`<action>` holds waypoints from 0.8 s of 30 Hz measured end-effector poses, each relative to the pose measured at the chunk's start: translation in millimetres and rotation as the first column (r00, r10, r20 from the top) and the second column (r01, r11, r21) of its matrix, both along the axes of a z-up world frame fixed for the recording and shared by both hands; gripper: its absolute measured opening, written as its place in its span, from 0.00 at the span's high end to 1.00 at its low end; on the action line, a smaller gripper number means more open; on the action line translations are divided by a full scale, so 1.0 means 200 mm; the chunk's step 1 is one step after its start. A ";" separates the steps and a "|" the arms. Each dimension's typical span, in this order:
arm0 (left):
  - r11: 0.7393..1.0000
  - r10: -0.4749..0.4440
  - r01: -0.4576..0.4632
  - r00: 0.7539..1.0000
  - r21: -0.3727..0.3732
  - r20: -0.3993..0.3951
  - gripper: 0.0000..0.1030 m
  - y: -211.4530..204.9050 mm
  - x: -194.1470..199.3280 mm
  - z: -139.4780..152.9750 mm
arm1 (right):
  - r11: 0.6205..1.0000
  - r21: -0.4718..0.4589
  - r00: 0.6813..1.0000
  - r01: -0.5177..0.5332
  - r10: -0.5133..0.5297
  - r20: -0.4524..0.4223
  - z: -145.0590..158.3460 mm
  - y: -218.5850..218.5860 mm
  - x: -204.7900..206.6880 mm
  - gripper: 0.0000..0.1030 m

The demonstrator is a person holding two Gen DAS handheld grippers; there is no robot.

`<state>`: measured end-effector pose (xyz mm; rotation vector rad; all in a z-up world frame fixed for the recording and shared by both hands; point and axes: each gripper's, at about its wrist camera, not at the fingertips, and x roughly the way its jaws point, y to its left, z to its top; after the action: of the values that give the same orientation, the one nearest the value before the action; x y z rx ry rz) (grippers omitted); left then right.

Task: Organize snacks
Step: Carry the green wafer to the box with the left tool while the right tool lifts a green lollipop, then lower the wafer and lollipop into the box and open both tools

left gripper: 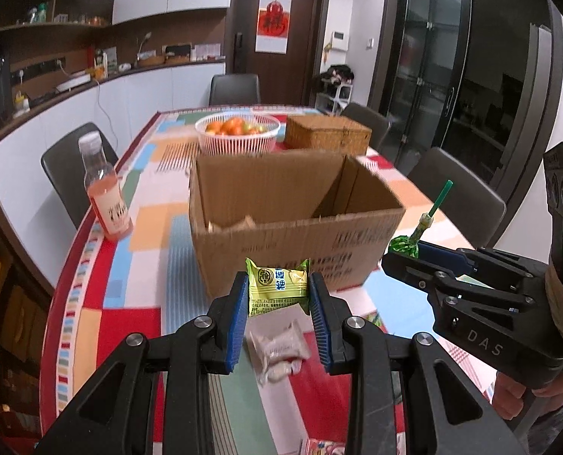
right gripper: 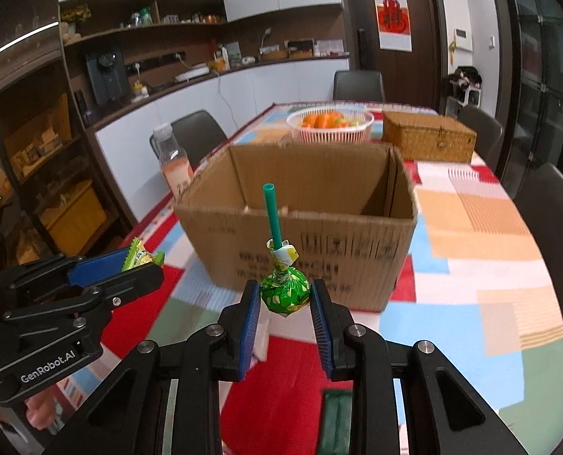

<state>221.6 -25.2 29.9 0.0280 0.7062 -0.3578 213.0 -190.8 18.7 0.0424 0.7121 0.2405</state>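
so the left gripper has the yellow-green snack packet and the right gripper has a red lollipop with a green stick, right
Not quite: the lollipop held by the right gripper is wrapped in green, not red, as the right wrist view shows. Its stick is green, and the left gripper does hold the yellow-green snack packet.

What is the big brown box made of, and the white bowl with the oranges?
The box looks like matte corrugated cardboard: brown, with ragged cut edges and printed lettering. The basket seems to be glossy white plastic, judging by its thin moulded slats.
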 end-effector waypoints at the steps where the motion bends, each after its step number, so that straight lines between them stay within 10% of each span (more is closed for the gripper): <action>1: 1.000 -0.002 0.002 1.000 -0.002 0.012 0.70 0.00 0.01 0.02 | 1.000 0.002 1.000 0.001 -0.001 0.012 0.02 0.00 0.01 0.72; 24: 1.000 -0.012 0.013 0.998 -0.006 0.069 0.70 -0.10 0.35 0.19 | 1.000 -0.014 0.993 0.013 -0.012 0.114 0.23 -0.07 0.29 0.72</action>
<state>292.4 -46.2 68.2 0.0386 0.6363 -0.3696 270.3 -205.6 65.7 0.0192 0.5993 0.2239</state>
